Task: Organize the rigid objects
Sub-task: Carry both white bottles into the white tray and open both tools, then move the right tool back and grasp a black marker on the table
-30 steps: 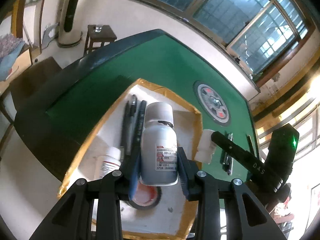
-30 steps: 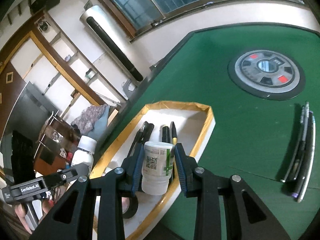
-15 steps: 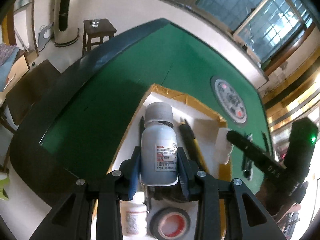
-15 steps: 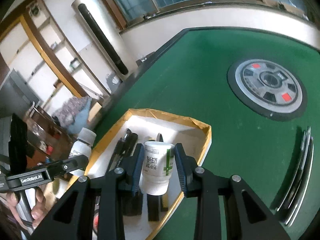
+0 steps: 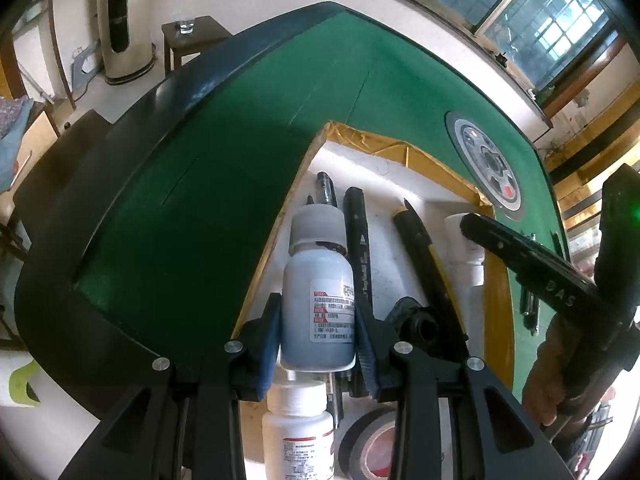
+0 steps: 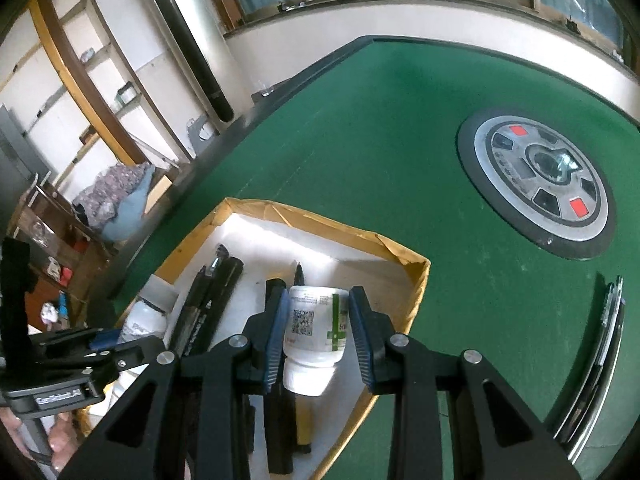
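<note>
My left gripper (image 5: 318,334) is shut on a grey bottle with a white cap (image 5: 318,300), held over the left edge of a shallow white box with a yellow taped rim (image 5: 404,148). My right gripper (image 6: 316,336) is shut on a white bottle with a green-cross label (image 6: 316,332), held cap toward the camera over the box's right side (image 6: 420,280). Black markers (image 5: 360,240) and pens (image 6: 212,300) lie in the box. The right gripper also shows in the left wrist view (image 5: 464,224), the left gripper in the right wrist view (image 6: 100,344).
A second white bottle (image 5: 298,432) and a roll of black tape (image 5: 368,448) lie in the box near me. Several pens (image 6: 600,360) lie on the green felt table (image 6: 380,140) to the right. A round grey control panel (image 6: 536,188) sits mid-table.
Both grippers have drawn back and lowered toward the near end of the box, each keeping its bottle. The left one shifted toward the box's left rim.
</note>
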A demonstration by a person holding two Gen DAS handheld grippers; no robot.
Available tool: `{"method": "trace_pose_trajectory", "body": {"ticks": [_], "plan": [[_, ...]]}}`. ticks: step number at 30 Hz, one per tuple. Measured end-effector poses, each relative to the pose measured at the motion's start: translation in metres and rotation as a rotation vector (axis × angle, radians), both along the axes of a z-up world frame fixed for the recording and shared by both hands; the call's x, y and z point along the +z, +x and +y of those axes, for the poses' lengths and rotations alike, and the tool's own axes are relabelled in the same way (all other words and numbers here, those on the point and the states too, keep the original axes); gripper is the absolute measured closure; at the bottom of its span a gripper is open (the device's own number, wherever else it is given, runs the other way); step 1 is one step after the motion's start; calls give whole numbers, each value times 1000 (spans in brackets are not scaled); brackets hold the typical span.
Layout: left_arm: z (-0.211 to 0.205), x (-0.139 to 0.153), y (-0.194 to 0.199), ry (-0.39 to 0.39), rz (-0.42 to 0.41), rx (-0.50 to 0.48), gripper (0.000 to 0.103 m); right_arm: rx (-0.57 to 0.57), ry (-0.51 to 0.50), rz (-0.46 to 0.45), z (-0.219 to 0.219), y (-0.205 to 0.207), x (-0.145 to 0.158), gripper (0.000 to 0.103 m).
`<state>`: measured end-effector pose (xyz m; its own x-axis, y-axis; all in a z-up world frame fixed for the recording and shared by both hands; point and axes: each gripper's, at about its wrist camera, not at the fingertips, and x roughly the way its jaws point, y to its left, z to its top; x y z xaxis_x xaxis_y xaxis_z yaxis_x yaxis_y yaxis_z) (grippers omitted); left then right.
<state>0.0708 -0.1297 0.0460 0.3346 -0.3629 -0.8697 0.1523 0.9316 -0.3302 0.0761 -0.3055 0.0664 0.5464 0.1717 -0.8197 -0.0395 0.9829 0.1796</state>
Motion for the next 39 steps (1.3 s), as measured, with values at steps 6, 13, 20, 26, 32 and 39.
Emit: {"method": "trace_pose_trajectory", "body": {"ticks": [6,13,20,26,32,39], "plan": [[-8,0,4,54,15,-25,67,-9,-51,11,5,4,-7,73],[-6,2,3,36,26,-18,63,-10,-14,5,1,2,-8,72],[-6,12,-8,-8,-8,3,43,19,101,-44,-12,-14,9,64],[-16,32,-36,123,-113,30,33,78,211,-111,-31,-42,31,56],[-24,50,-57,109,-142,76,33,100,232,-131,-67,-73,40,56],[-88,84,-93,5,-247,-28,33,22,193,-164,-156,-106,61,56]]}}
